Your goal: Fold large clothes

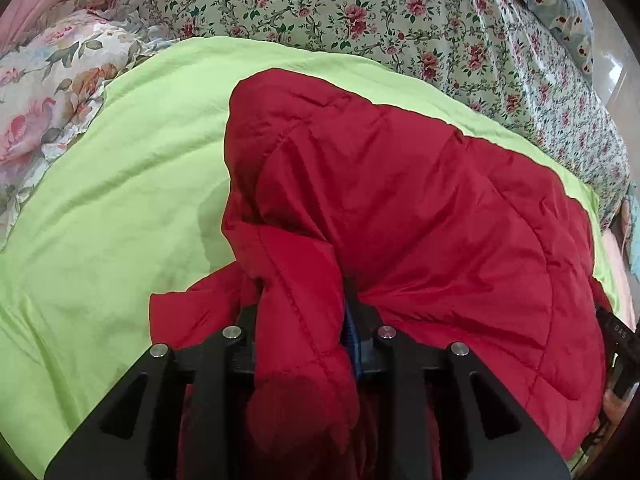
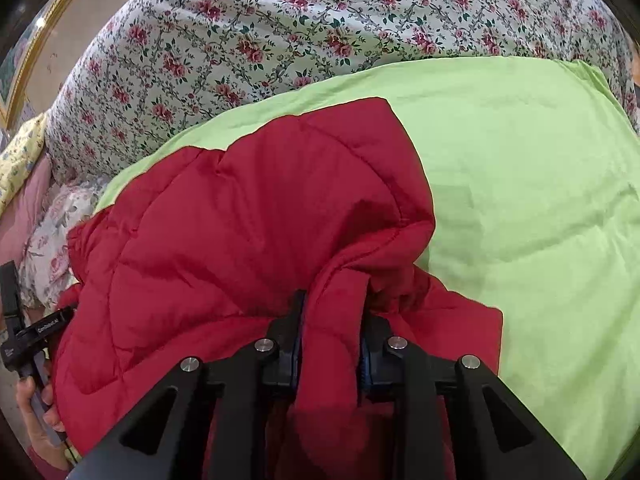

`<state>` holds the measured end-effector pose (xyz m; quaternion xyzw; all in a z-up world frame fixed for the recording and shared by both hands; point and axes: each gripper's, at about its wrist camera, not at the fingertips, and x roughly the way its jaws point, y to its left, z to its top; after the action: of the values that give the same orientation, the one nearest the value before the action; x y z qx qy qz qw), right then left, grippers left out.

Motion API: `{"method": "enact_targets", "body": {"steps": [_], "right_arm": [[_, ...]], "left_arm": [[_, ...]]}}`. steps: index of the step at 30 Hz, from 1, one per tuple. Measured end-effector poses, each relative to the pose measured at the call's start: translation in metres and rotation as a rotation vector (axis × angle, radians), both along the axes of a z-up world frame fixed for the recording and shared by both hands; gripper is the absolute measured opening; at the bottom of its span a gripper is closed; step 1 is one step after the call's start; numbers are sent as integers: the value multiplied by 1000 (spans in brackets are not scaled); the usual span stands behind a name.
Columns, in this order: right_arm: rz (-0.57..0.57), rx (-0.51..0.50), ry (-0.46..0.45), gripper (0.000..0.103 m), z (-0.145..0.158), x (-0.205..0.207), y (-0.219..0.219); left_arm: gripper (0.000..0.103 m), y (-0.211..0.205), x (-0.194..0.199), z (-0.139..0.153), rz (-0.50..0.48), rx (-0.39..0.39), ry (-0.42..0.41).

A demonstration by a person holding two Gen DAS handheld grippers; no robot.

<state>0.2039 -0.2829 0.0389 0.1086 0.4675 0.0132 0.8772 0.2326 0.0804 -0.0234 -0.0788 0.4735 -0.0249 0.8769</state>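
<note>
We are holding a quilted red puffer jacket [image 1: 400,200] over a lime-green sheet [image 1: 100,200] on the floral-covered bed [image 1: 360,8]. The left gripper [image 1: 304,320] and right gripper [image 2: 332,320] are each pinching a bunched jacket fold between narrowly parted jaws.
</note>
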Motion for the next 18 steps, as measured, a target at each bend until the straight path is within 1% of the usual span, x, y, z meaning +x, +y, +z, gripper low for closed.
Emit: {"method": "enact_targets", "body": {"steps": [8,14,16,18], "right_arm": [[-6,-13,-6,26,0,1,2],[-16,-15,-15,26,0,-2,0],[-19,-9,-17,27,0,-3,-1],[-20,-4,-21,28,-1,-4,-3]], "left_arm": [[34,0,-2,-1,19,21,-11],[41,-2,-2,-3,22,44,-7],[43,-1,-2,-3,27,43,-5],[48,2,-4,-1,33,23,-6]]}}
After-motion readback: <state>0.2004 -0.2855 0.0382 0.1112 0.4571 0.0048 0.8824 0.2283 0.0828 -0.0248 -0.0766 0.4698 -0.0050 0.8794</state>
